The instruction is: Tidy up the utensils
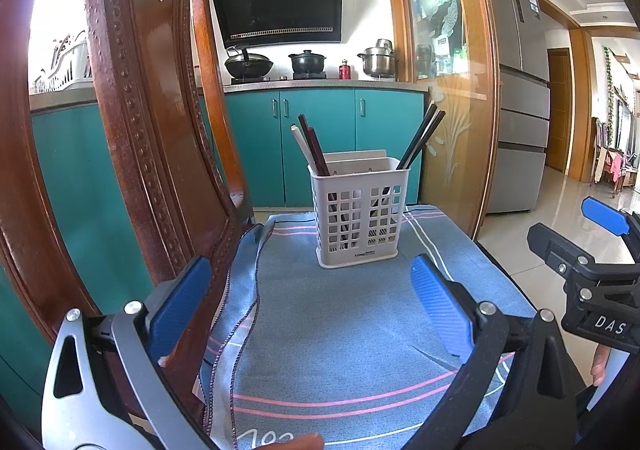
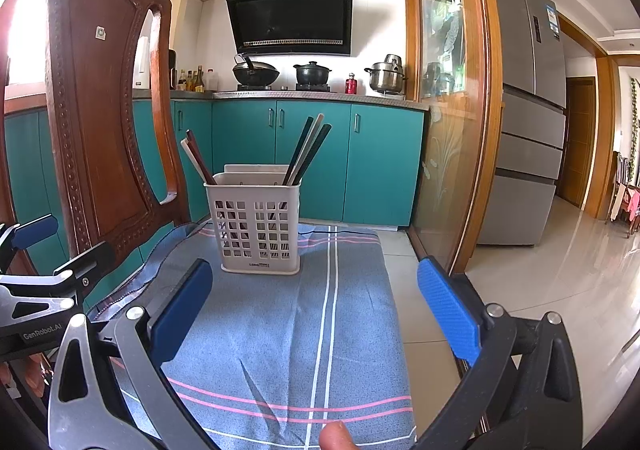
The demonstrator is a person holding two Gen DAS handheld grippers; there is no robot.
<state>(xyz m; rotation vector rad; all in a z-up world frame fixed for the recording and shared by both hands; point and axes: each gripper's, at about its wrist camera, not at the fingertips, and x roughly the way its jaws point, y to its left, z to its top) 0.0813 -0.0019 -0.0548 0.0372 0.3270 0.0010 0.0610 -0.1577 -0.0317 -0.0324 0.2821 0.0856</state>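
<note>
Both your left gripper (image 1: pixel 308 310) and right gripper (image 2: pixel 316 310) gape wide and empty; the chopstick basket (image 1: pixel 360 210) stands upright straight ahead, nearer your left gripper.

White plastic basket (image 1: pixel 360 210), woven cloth (image 1: pixel 340 330), glossy wooden chair (image 1: pixel 132 130)

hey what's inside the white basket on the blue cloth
The white basket holds chopsticks: a group leaning left, another leaning right. Their lower ends show only partly through the holes; anything lying at the bottom is hidden.

Home kitchen: stove (image 2: pixel 280 88), range hood (image 2: pixel 290 16)
</note>
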